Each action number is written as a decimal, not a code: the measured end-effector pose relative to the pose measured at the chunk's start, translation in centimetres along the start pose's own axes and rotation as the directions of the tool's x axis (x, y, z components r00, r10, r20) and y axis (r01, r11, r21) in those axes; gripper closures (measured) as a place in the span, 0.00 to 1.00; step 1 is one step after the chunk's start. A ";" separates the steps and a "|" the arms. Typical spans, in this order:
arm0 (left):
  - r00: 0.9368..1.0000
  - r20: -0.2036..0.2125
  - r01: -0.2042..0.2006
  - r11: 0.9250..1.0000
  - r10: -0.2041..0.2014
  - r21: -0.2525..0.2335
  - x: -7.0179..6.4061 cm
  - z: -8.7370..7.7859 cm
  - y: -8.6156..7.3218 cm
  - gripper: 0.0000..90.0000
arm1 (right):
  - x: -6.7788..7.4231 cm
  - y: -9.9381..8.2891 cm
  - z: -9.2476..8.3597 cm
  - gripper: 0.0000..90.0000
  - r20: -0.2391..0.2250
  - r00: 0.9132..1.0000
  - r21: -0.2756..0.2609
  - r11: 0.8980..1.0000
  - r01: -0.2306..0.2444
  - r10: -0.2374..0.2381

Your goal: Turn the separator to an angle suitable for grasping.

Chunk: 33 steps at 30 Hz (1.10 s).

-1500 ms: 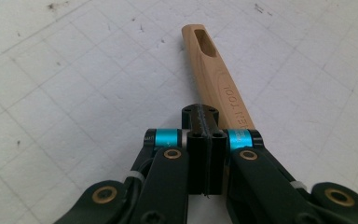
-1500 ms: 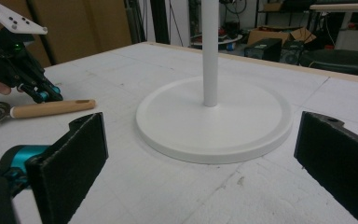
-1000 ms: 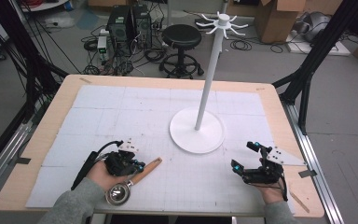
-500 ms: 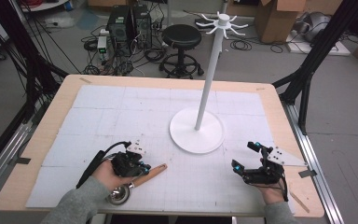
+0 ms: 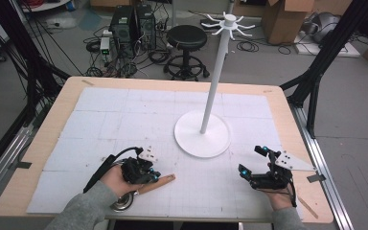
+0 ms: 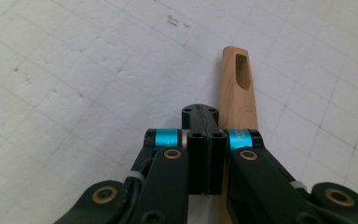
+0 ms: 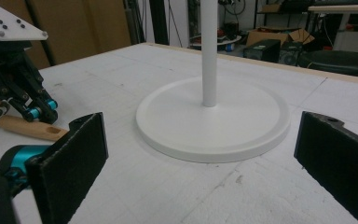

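A utensil with a wooden handle [image 5: 165, 181] and a round metal head [image 5: 122, 203] lies near the table's front edge. My left gripper [image 5: 143, 172] is right over the handle. In the left gripper view its jaws [image 6: 200, 116] are pressed together with nothing between them, and the handle [image 6: 237, 93], with a slot at its end, runs underneath and just to their right. My right gripper [image 5: 251, 159] rests at the front right with its jaws wide apart and empty. In the right gripper view [image 7: 205, 163] it faces the white stand's base [image 7: 214, 121], the left gripper [image 7: 37, 112] and the handle [image 7: 28, 127].
A white stand with a round base [image 5: 202, 134] and a tall pole topped by hooks [image 5: 229, 21] stands mid-table. White gridded foam sheets [image 5: 124, 120] cover the wooden table. A stool [image 5: 187, 38] and computer cases sit on the floor behind.
The left hand and gripper have slid to the right along the wooden handle, and the handle's end has shifted slightly toward the front edge. The right gripper has stayed still.
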<state>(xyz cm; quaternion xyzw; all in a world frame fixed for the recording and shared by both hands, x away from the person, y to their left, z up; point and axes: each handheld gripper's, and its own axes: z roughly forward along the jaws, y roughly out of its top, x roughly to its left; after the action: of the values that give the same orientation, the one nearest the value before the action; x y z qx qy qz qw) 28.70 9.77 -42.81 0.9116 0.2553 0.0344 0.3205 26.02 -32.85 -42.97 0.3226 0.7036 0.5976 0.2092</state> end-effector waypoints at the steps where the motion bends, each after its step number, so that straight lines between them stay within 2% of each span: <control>1: 1.000 0.000 0.002 1.000 -0.002 0.005 0.0 0.0 0.0 1.00 | 0.0 0.0 0.0 0.02 0.001 1.000 0.000 1.000 0.000 0.000; 9: 1.000 0.006 -0.012 1.000 0.012 0.007 -0.2 0.0 0.1 1.00 | 0.1 0.0 -0.1 0.02 0.005 1.000 -0.001 1.000 -0.003 0.003; 13: 0.998 0.029 -0.052 0.999 0.051 0.016 -0.5 0.1 0.2 1.00 | 0.0 0.0 -0.1 0.02 0.007 1.000 -0.002 1.000 0.001 -0.001; 21: 0.996 0.049 -0.076 0.997 0.075 0.013 -1.1 0.2 0.2 1.00 | 0.1 0.0 -0.3 0.02 0.007 1.000 -0.002 1.000 -0.001 0.001; 23: 0.994 0.058 -0.096 0.995 0.095 0.012 -1.2 0.2 0.2 1.00 | 0.1 0.0 -0.3 0.02 0.006 1.000 -0.003 1.000 -0.003 0.003; 32: 0.994 0.058 -0.090 0.996 0.091 -0.016 -0.8 -0.2 0.2 1.00 | 0.1 -0.1 -0.3 0.02 0.005 1.000 0.002 1.000 -0.001 0.001; 33: 0.996 0.059 -0.067 0.997 0.070 -0.044 -0.6 -0.7 0.2 1.00 | 0.0 -0.1 -0.3 0.02 0.007 1.000 0.003 1.000 -0.003 0.003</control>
<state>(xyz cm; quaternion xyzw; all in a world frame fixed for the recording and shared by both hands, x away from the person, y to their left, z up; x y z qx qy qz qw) 28.13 9.81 -42.07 0.9134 0.2133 0.0229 0.3459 25.75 -33.06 -42.99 0.3260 0.7034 0.5956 0.2103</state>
